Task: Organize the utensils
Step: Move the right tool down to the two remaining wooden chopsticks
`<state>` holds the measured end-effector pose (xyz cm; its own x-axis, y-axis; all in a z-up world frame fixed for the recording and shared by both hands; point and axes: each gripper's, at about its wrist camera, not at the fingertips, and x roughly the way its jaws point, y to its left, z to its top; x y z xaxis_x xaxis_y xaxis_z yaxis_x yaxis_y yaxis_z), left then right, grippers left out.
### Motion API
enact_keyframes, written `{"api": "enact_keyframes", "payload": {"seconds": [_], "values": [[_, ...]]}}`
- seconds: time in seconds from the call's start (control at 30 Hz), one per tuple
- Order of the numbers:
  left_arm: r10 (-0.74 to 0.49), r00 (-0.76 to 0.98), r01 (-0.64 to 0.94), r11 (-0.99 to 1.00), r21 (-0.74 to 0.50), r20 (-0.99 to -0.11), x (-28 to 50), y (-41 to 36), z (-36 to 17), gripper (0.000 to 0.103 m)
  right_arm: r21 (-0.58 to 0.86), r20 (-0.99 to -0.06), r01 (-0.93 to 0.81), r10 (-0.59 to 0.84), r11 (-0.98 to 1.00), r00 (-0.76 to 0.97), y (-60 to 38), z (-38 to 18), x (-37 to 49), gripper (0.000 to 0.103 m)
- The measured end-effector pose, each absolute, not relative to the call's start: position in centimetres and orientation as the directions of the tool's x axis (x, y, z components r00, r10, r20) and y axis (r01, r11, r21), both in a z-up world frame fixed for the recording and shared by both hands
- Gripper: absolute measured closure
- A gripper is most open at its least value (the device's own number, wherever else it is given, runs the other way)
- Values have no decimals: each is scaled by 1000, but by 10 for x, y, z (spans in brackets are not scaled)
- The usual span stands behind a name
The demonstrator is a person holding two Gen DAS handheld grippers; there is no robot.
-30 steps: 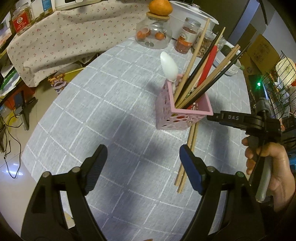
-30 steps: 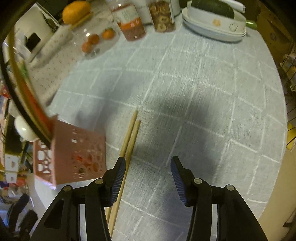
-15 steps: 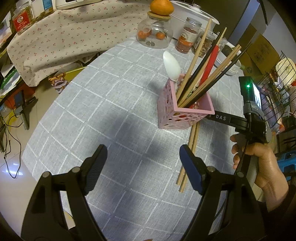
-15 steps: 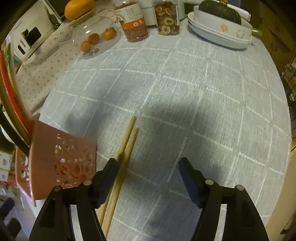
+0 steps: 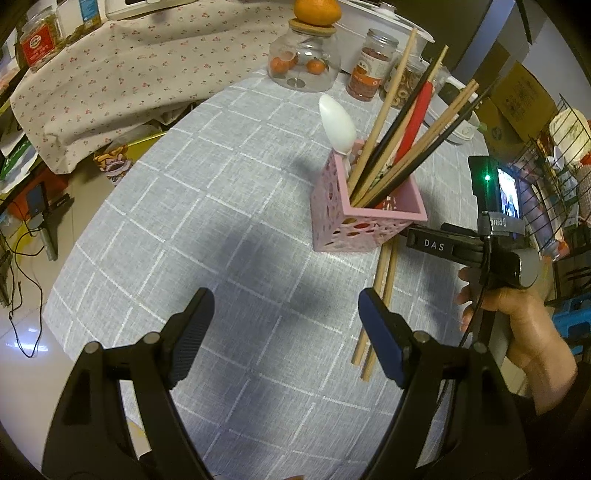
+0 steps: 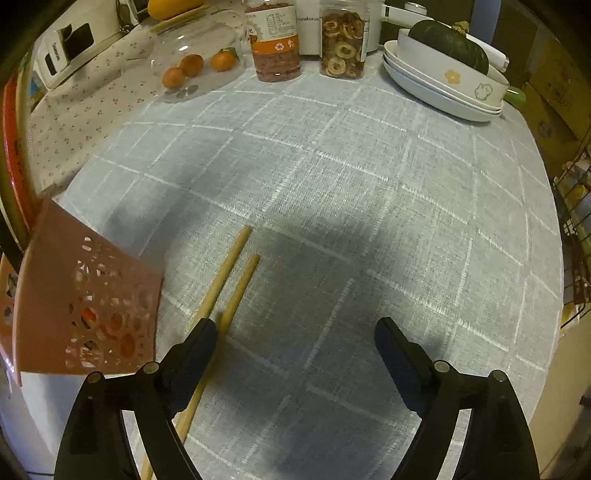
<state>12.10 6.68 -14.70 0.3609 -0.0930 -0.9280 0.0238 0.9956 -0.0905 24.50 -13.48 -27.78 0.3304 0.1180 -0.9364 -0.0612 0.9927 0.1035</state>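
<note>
Right hand-held gripper (image 6: 295,350) gapes wide beside the pink holder (image 5: 364,218), left one (image 5: 282,332) open too; crowding that holder could topple it while chasing the loose chopsticks (image 6: 229,284).

The two wooden chopsticks (image 6: 225,295) go under the right gripper's near finger (image 6: 192,354), so their near ends are hidden. The pink holder (image 6: 85,295) is cut off at the left edge. The jar labels (image 6: 275,31) are too blurry to read.

Ahead of my tool I see the surface (image 5: 207,221) under a grey checked cloth; left of it a flowered cloth (image 5: 122,77) and the shiny floor (image 5: 26,332).
</note>
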Motion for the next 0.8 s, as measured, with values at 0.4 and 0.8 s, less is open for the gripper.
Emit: {"api": "enact_keyframes", "payload": {"seconds": [0.4,0.8], "values": [[-98,363,43,995,-88,-927,115,60,-145,23,7,-962,-151,48,988,268,-152,-278,227,15],[-107,364,56,994,-93,-925,112,58,-142,23,102,-953,-95,125,990,276,-134,-278,240,18]]}}
